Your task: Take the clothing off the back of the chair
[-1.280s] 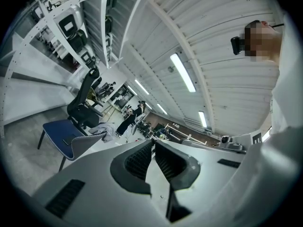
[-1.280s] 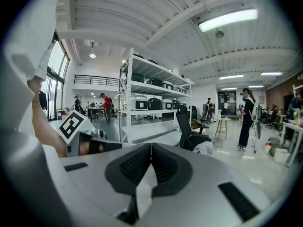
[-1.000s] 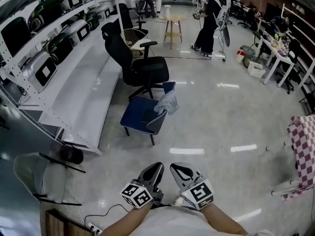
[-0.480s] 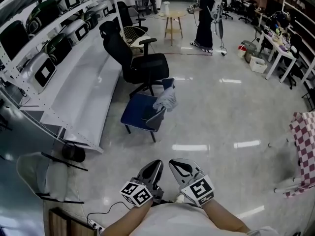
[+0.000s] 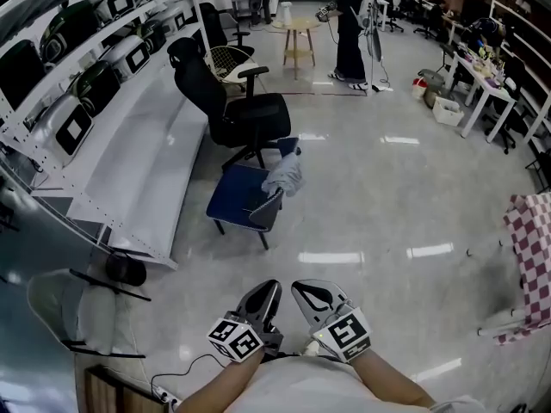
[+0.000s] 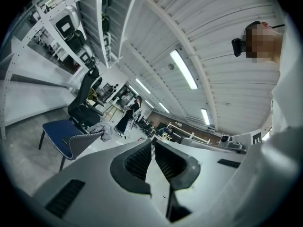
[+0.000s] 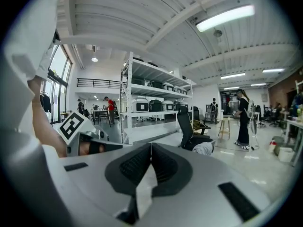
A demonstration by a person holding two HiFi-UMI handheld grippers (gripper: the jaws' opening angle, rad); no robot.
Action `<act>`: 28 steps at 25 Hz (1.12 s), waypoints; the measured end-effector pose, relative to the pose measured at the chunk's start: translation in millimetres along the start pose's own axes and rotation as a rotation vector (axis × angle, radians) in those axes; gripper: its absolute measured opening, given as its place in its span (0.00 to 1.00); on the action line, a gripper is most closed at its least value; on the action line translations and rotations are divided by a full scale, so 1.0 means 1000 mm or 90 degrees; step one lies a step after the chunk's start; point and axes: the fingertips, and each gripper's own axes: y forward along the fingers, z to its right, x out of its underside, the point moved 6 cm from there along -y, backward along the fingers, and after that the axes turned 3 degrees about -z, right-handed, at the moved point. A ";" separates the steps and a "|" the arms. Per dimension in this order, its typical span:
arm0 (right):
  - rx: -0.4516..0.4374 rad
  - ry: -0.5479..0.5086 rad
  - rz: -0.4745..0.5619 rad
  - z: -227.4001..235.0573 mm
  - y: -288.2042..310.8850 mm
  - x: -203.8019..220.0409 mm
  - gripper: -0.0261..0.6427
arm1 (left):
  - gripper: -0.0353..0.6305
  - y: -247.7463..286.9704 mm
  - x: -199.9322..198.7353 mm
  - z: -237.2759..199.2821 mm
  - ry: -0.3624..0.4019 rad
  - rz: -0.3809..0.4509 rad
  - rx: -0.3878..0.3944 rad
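A grey garment (image 5: 284,175) hangs over the backrest of a low blue chair (image 5: 234,198) on the floor ahead. The garment (image 6: 105,130) and the chair (image 6: 61,134) show small at the left in the left gripper view; only the garment (image 7: 204,148) peeks over the jaws in the right gripper view. Both grippers are held close to my body at the bottom of the head view, far from the chair. My left gripper (image 5: 269,287) is shut with nothing in it. My right gripper (image 5: 301,289) has its tips together, empty.
A black office chair (image 5: 228,106) stands just behind the blue one. White shelving (image 5: 103,101) with appliances runs along the left. A person (image 5: 349,24) stands by a round stool (image 5: 297,37) at the back. Desks line the right; a checkered cloth (image 5: 535,256) hangs at the right edge.
The view has crept forward a little: the blue chair and garment sit slightly higher and further left. The person at the back has walked left. Both grippers stay shut and still.
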 end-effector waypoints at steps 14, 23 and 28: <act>-0.023 -0.004 0.004 0.013 -0.021 0.014 0.06 | 0.10 0.008 0.010 0.009 0.003 0.036 -0.042; -0.054 -0.003 0.005 0.011 -0.022 0.018 0.06 | 0.10 0.000 0.003 0.010 0.015 0.058 -0.082; -0.054 -0.003 0.005 0.010 -0.014 0.017 0.06 | 0.10 0.000 -0.002 0.002 0.016 0.069 -0.081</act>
